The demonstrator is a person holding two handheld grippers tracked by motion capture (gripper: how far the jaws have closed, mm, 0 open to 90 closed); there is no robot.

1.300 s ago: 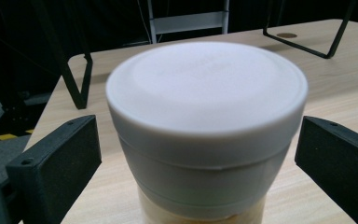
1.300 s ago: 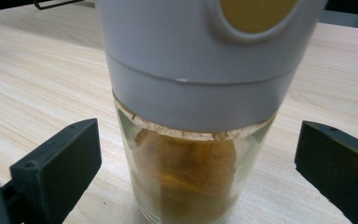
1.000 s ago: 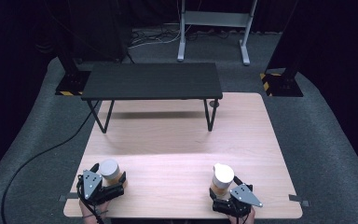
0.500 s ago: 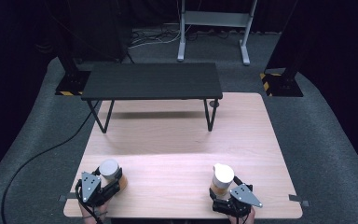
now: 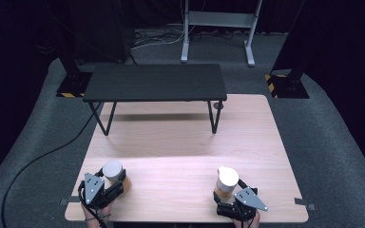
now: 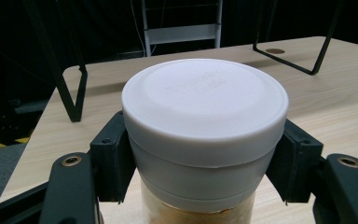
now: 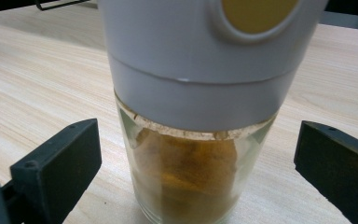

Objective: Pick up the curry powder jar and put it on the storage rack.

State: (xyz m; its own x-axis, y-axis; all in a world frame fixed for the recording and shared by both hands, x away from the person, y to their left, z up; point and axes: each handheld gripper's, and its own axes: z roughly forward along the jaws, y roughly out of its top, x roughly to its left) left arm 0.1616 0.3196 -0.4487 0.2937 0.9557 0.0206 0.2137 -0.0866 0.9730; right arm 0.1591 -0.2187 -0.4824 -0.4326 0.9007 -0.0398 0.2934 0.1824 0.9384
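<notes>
1. A jar with a white lid (image 6: 204,105) stands front and centre, its glass body below holding a tan powder.
2. The left hand-held gripper (image 6: 200,163) has just closed; its two black jaws press the lid's sides.
3. The jar rests on a light wooden table (image 6: 335,93).
4. Black metal legs (image 6: 70,88) of a small stand rise behind.

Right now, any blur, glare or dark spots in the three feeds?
High view: soft overall, bright glare patch on the wooden table, surroundings near black. Left gripper view: white lid sharp and evenly lit, background dim. Right gripper view: spice jar very close and slightly soft, its top cropped.
</notes>
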